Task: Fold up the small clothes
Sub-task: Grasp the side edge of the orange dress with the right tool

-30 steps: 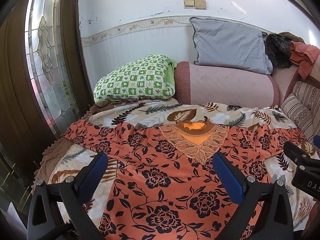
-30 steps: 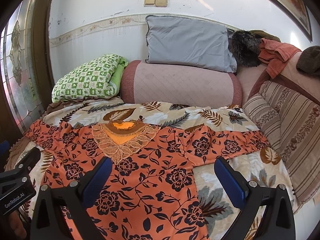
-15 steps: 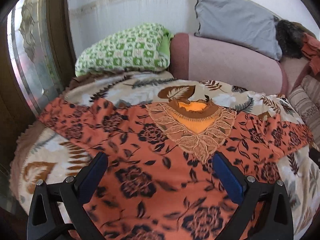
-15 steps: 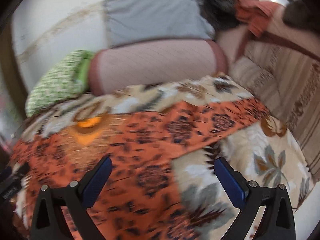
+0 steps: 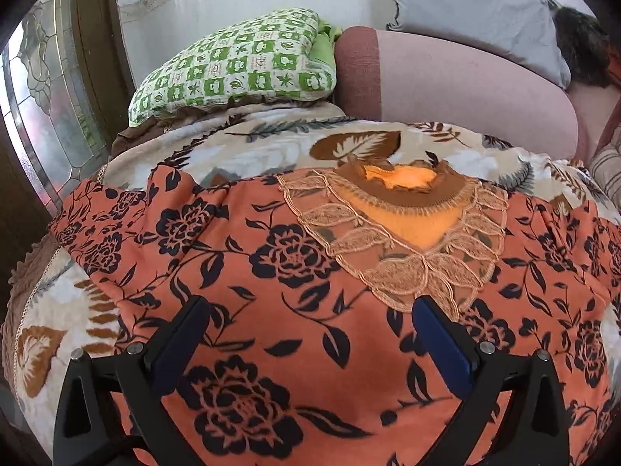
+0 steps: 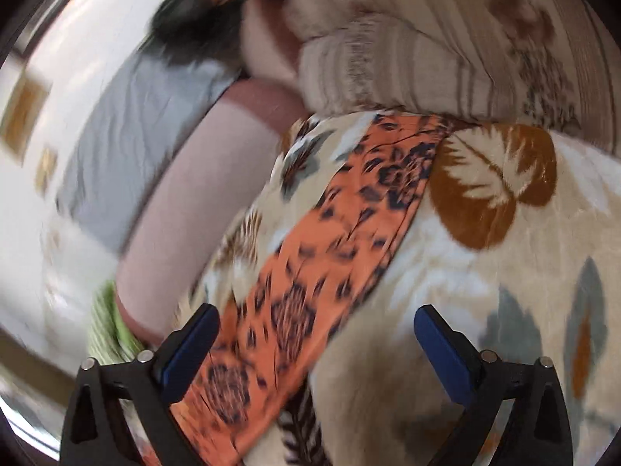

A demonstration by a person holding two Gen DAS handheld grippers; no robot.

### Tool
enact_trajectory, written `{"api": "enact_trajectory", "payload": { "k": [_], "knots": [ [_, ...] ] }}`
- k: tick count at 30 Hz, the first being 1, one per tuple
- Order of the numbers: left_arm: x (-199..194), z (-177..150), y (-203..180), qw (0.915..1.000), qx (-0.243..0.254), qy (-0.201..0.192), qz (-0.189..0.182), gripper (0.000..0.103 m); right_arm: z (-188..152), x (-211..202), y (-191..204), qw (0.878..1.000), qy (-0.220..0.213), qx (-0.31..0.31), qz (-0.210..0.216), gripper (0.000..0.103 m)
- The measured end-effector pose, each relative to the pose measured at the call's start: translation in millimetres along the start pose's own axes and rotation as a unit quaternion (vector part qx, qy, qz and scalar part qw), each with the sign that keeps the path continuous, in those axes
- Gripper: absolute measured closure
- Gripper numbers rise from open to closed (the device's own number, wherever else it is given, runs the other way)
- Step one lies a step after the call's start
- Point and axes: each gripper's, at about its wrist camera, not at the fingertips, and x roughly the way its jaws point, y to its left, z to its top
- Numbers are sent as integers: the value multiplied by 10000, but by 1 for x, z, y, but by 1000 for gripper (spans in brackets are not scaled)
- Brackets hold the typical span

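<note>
An orange top with black flowers lies flat, sleeves spread, on a leaf-patterned blanket. It has a lace collar. My left gripper is open and empty, low over the chest of the top, just below the collar. In the blurred, tilted right wrist view, my right gripper is open and empty over the top's right sleeve, which runs diagonally across the blanket.
A green checked pillow, a pink bolster and a grey pillow stand behind the top. A stained-glass door is at the left. A striped cushion lies past the sleeve end.
Both grippers have moved forward and lower toward the top. The right gripper swung right and rolled, so it now looks along the right sleeve. Both stayed open.
</note>
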Motion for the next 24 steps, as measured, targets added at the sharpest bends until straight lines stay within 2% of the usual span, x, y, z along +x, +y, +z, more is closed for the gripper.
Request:
{"api": "enact_trajectory", "payload": {
  "k": [2,5,7,9,11,13,15,17,19,22,24],
  "knots": [
    [4,3,-1,10000,-43,-75,23,0,14,16,-19,9986,47,479,211,16],
    [8,6,-8,9999,45,-165,24,0,30,39,-36,9965,-2,837,61,26],
    [8,8,-11,9996,117,-273,18,0,40,48,-37,9962,-52,870,-26,34],
    [7,10,-14,9990,207,-387,27,0,51,56,-33,9966,-147,792,-186,37],
    [9,11,-15,9989,253,-400,16,0,62,69,-33,9974,-167,664,-216,49],
    [12,11,-13,9991,242,-342,9,0,72,83,-37,9971,-201,600,-413,76],
    [12,12,-9,9993,171,-321,6,0,73,89,-45,9956,-285,780,-427,93],
    [11,14,-3,9993,80,-364,33,0,70,84,-48,9926,-443,1067,-369,94],
    [8,17,5,9991,-22,-415,99,0,66,75,-33,9929,-580,970,-366,96],
    [4,23,17,9985,-162,-481,213,0,57,58,16,9965,-645,518,72,96],
    [-1,26,30,9975,-274,-565,327,0,42,49,59,9976,-463,142,494,96]
  ]
}}
